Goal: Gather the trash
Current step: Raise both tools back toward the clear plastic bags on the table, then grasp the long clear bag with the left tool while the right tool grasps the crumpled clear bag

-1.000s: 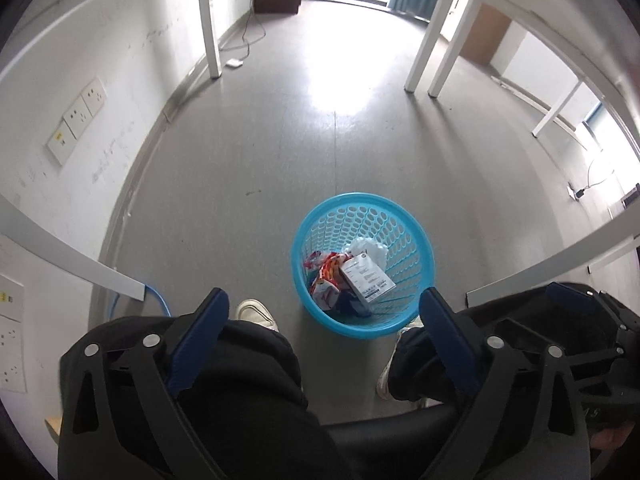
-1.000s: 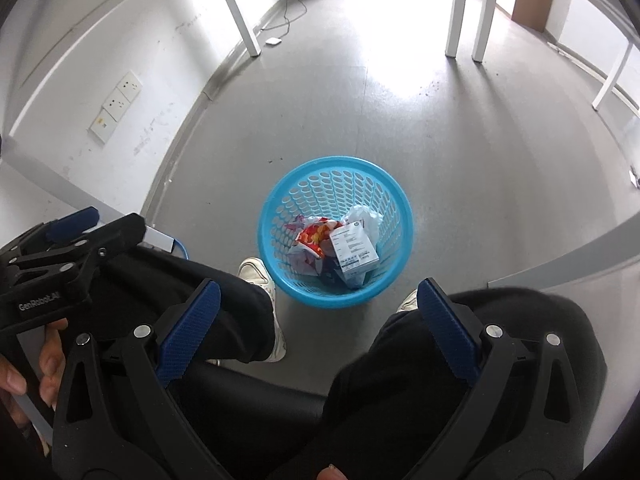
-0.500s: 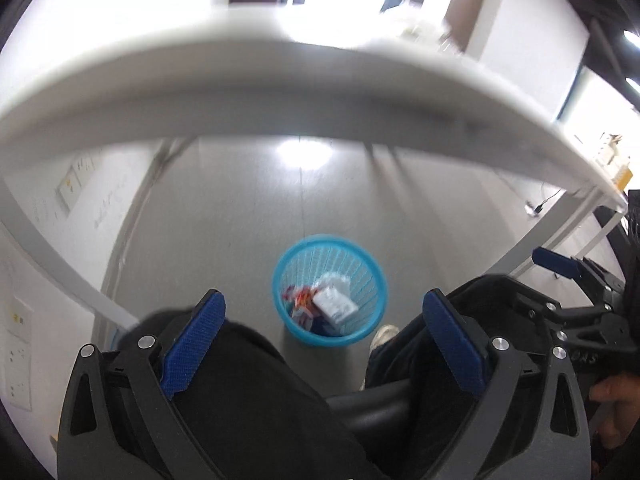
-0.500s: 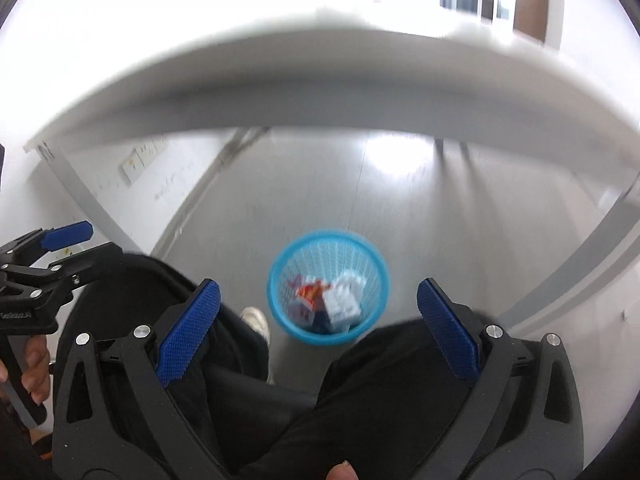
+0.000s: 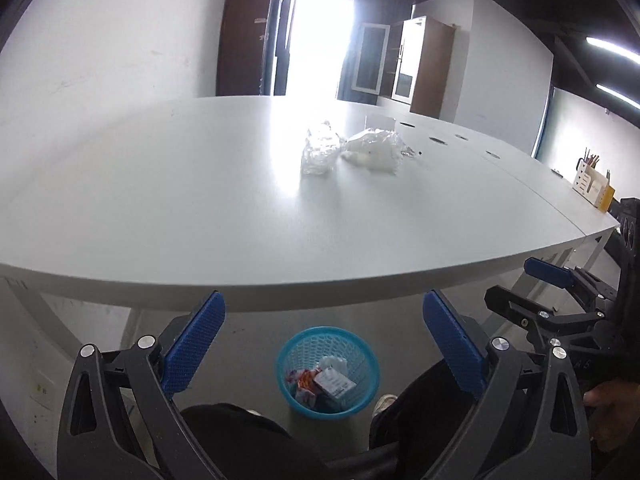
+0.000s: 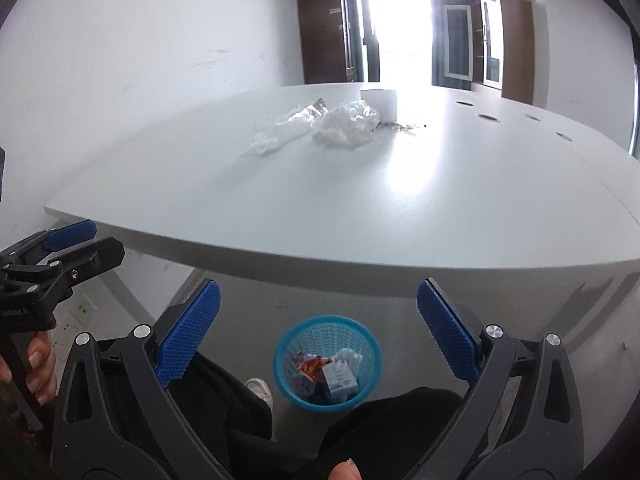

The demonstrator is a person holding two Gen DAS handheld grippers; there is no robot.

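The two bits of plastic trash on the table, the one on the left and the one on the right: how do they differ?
The left wrapper is clear, long and lies flattened on the table; the right bag is whiter, bunched into a rounder, taller heap. The left wrapper reaches nearer the table's front edge; the right bag sits further back. Both are crumpled plastic, side by side, and neither is in the blue basket on the floor.
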